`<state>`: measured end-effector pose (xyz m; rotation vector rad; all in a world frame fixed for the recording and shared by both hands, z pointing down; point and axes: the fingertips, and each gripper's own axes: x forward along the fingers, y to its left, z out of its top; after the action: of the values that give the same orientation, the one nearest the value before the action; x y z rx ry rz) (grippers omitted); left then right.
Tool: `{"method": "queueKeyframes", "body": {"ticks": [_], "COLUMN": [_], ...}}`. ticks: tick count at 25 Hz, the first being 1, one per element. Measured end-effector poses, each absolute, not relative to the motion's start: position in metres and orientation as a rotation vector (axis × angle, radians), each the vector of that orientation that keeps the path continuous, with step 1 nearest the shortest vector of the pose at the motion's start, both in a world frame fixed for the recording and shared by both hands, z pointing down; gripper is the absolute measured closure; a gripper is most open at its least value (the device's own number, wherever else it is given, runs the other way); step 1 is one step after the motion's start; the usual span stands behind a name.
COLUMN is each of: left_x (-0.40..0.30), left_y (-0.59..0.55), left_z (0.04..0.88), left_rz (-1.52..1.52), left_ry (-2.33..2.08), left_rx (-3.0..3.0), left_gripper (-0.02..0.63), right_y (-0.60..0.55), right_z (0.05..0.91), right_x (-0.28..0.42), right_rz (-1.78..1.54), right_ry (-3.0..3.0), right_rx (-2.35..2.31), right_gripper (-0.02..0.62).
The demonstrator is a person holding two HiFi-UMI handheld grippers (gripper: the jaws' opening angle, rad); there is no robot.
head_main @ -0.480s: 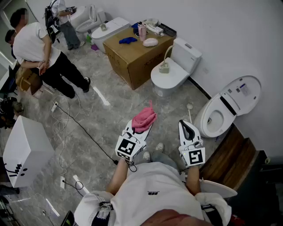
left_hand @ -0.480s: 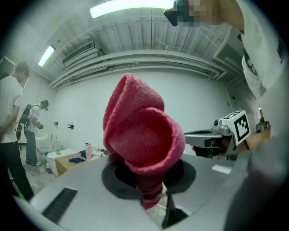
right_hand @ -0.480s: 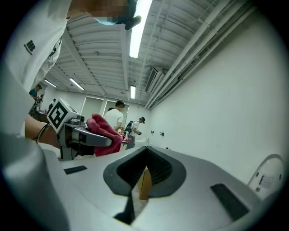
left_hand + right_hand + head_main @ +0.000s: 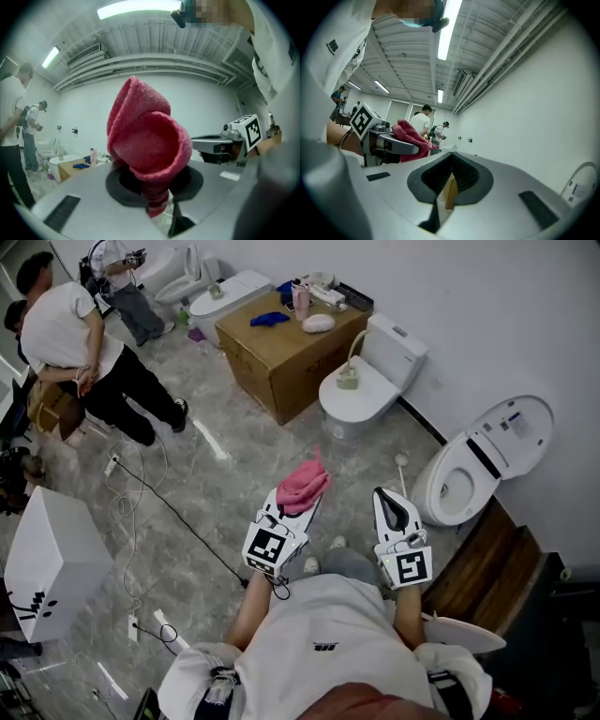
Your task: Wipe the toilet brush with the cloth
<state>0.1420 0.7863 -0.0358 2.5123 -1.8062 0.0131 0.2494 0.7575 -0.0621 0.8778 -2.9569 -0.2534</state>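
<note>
My left gripper (image 4: 292, 505) is shut on a pink cloth (image 4: 304, 483), which stands bunched up above its tip over the grey floor. In the left gripper view the cloth (image 4: 145, 140) fills the middle and hides where the jaws (image 4: 157, 206) meet. My right gripper (image 4: 394, 509) is level beside it, shut with nothing between its jaws, which meet in the right gripper view (image 4: 449, 187). A thin white toilet brush handle with a round knob (image 4: 402, 463) stands on the floor just beyond the right gripper, next to the open toilet. Its brush end is hidden.
An open toilet (image 4: 469, 474) is at the right, with a wooden panel (image 4: 478, 568) beside it. A closed toilet (image 4: 361, 395) and a cardboard box (image 4: 281, 348) stand ahead. Cables (image 4: 141, 493) cross the floor. At the left are a white box (image 4: 47, 559) and people (image 4: 84, 343).
The whole view has shifted slightly. Both grippers keep their pose, and the cloth stays in the left one.
</note>
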Motion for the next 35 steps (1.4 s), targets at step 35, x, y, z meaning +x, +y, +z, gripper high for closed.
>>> {"method": "queueKeyframes", "body": {"ticks": [35], "left_x": [0.056], "left_y": [0.541], "left_z": [-0.026], "left_rz": [0.074], "left_ry": [-1.930], "left_rx": [2.367], "left_gripper": [0.511], "right_y": [0.495], "right_z": [-0.046], "right_x": [0.158], "right_rz": [-0.218], "right_ry": [-2.967], "right_rx": [0.683], "right_gripper": [0.600]}}
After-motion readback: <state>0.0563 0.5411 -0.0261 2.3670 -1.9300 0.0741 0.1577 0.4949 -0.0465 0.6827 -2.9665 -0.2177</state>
